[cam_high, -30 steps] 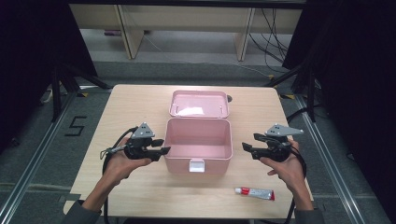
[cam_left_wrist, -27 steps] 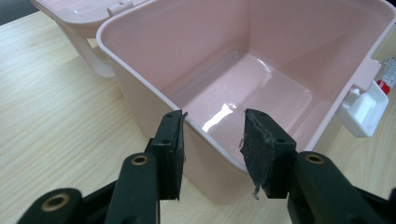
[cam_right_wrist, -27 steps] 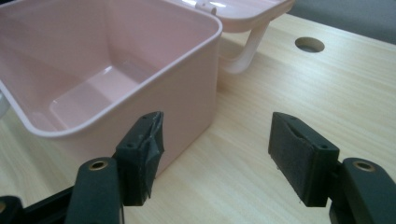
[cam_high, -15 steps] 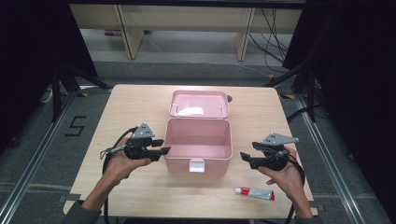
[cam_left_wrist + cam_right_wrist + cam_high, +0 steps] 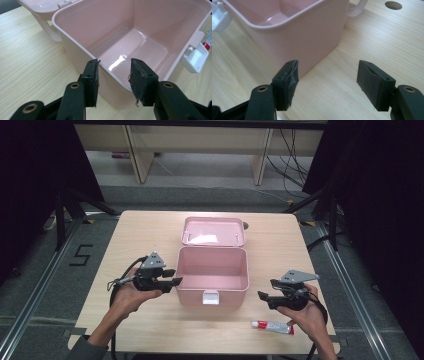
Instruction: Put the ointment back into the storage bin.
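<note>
Box wall sits between left gripper jaws, pads apart, not pressing; right gripper jaws wide apart, empty, near tube.

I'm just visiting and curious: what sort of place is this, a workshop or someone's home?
Probably a lab or recording studio, not a home. A lone wooden table stands between black curtains, with metal rails on the floor, loose cables behind, and a taped number beside it.

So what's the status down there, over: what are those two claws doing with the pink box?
Left claw straddles the pink box's near wall, not visibly clamped. Right claw open, empty, beside the box. Box open, empty. Tube lies by the right hand; nothing in the way.
</note>
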